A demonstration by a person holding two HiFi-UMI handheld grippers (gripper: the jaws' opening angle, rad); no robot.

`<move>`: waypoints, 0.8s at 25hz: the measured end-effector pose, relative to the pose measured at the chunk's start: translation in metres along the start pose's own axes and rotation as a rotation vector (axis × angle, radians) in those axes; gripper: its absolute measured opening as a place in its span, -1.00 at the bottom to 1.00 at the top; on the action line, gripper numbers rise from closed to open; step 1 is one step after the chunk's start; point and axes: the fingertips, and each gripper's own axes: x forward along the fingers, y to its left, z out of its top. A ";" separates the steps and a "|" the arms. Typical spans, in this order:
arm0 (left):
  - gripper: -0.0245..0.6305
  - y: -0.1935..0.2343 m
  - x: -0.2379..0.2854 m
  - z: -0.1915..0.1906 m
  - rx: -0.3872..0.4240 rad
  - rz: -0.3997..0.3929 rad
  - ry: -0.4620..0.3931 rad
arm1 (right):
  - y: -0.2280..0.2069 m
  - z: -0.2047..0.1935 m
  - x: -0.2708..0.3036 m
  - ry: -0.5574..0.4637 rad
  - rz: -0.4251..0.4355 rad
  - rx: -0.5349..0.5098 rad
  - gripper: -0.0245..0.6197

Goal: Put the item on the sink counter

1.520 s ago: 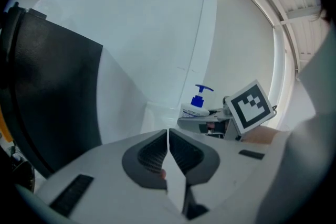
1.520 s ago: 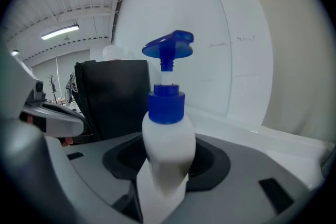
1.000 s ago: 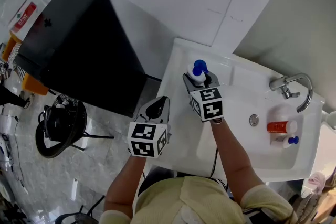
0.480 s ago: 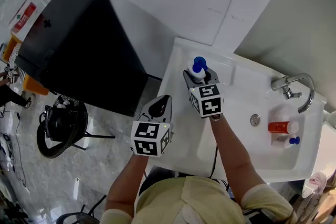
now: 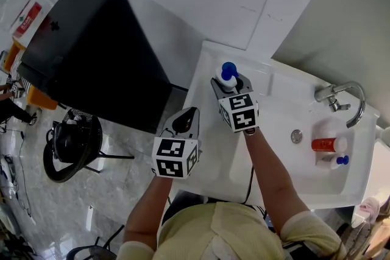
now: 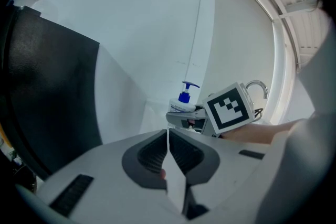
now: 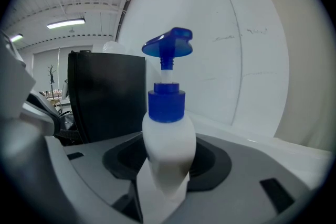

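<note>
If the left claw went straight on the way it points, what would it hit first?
Probably the right claw, shut on the pump bottle, which sits almost dead ahead over the sink counter. Depth is hard to judge.

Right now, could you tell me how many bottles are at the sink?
3: a blue-pump bottle in the right gripper, at the sink's left corner; an orange bottle near the faucet; a blue-capped bottle beside it. The arm may hide others.

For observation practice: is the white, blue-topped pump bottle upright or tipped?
Upright: the white, blue-topped pump bottle stands vertical, pump head uppermost, clamped in the right gripper.
</note>
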 end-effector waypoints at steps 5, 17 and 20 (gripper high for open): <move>-0.79 0.000 -0.001 0.001 -0.002 -0.001 -0.002 | 0.003 -0.006 0.001 0.040 -0.003 -0.012 -0.25; -0.79 0.000 -0.003 0.001 -0.009 -0.013 0.001 | 0.001 -0.008 -0.009 0.038 -0.004 0.013 -0.24; -0.79 -0.003 -0.001 0.001 -0.007 -0.025 0.004 | -0.001 -0.009 -0.013 0.041 -0.005 0.028 -0.24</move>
